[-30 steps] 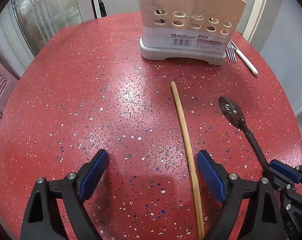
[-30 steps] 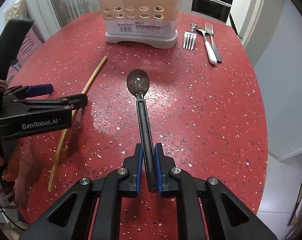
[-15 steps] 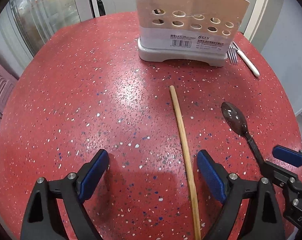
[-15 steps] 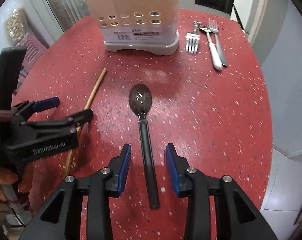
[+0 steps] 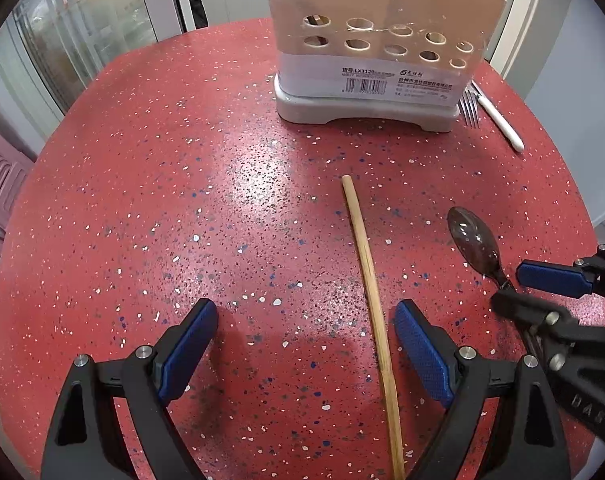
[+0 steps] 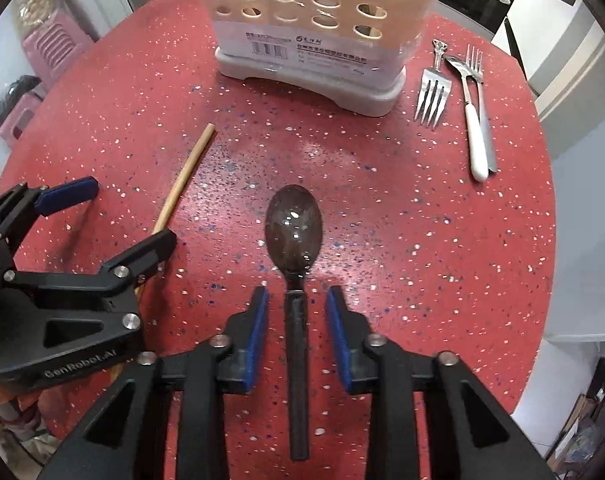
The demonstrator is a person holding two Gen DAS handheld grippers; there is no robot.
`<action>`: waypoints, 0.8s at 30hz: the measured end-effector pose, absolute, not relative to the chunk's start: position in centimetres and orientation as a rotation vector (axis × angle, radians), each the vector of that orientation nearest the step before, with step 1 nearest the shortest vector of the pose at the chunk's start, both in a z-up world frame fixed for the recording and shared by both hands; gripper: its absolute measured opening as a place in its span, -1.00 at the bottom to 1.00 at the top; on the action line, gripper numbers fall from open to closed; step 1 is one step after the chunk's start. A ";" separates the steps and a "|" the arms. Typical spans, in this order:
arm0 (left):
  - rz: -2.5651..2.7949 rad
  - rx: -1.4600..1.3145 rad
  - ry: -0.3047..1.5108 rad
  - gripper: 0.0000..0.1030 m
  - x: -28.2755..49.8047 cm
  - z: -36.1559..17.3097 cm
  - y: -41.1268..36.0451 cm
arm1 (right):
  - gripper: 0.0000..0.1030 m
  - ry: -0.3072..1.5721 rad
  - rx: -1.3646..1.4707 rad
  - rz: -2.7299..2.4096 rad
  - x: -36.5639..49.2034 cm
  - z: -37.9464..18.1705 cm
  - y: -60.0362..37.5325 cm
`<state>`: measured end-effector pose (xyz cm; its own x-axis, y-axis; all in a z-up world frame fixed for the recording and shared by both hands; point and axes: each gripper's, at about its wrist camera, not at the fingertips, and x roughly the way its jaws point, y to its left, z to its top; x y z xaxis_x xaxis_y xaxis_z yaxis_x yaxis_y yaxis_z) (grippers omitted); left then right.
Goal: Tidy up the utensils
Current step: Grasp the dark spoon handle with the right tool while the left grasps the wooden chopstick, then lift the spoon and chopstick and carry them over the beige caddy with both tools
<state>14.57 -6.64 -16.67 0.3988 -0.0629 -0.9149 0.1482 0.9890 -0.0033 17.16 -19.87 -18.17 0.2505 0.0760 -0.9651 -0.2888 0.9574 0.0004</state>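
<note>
A dark spoon (image 6: 294, 236) lies flat on the red speckled table (image 6: 442, 240), bowl toward the beige utensil holder (image 6: 314, 32). My right gripper (image 6: 297, 300) straddles the handle just behind the bowl. Its jaws are closing, and a gap still shows between each blue pad and the handle. My left gripper (image 5: 304, 320) stands wide open above the table. A wooden stick (image 5: 368, 280) lies just inside its right finger, untouched. The left wrist view also catches the spoon (image 5: 472, 240) and my right gripper (image 5: 510, 288) at the right edge.
Right of the holder lie a fork (image 6: 432, 96), a white-handled utensil (image 6: 476, 140) and another fork beside it. The holder (image 5: 382, 52) has utensils standing in it. The table's round edge is near on the right. A pink stool (image 6: 54, 48) stands off the table at left.
My right gripper let go of the spoon's handle, opened, slid forward toward the bowl, and its jaws have narrowed again around the handle. The left gripper has barely moved.
</note>
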 end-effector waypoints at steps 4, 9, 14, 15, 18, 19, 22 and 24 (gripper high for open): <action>-0.178 0.103 1.176 0.93 15.1 -16.5 -7.2 | -0.76 1.305 -0.146 0.268 17.7 -18.1 -21.0; -0.223 0.140 1.200 0.62 15.8 -16.0 -8.5 | -0.76 1.288 -0.112 0.283 17.5 -18.0 -22.1; -0.263 0.173 1.243 0.45 16.6 -15.8 -9.6 | -0.77 1.253 -0.066 0.302 17.1 -17.2 -23.3; -0.278 0.180 1.251 0.32 16.7 -15.7 -9.8 | -0.77 1.243 -0.056 0.307 17.0 -17.0 -23.8; -0.303 0.197 1.252 -0.37 16.7 -15.4 -10.1 | -0.77 1.214 -0.030 0.314 16.4 -16.3 -25.3; -0.303 0.191 1.248 -0.39 16.6 -15.3 -10.0 | -0.77 1.206 -0.020 0.316 16.2 -16.1 -25.8; -0.302 0.156 1.221 -0.43 16.3 -15.3 -9.7 | -0.77 1.186 0.007 0.318 15.8 -15.7 -26.1; -0.308 0.129 1.207 -0.45 15.8 -15.2 -9.3 | -0.76 1.172 0.025 0.323 15.6 -15.1 -26.3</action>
<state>15.81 -9.30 -15.17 0.3207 -0.1655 -0.9326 0.3015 0.9512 -0.0652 15.61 -26.35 -15.11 0.3480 0.2624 -0.9000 -0.2364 0.9536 0.1866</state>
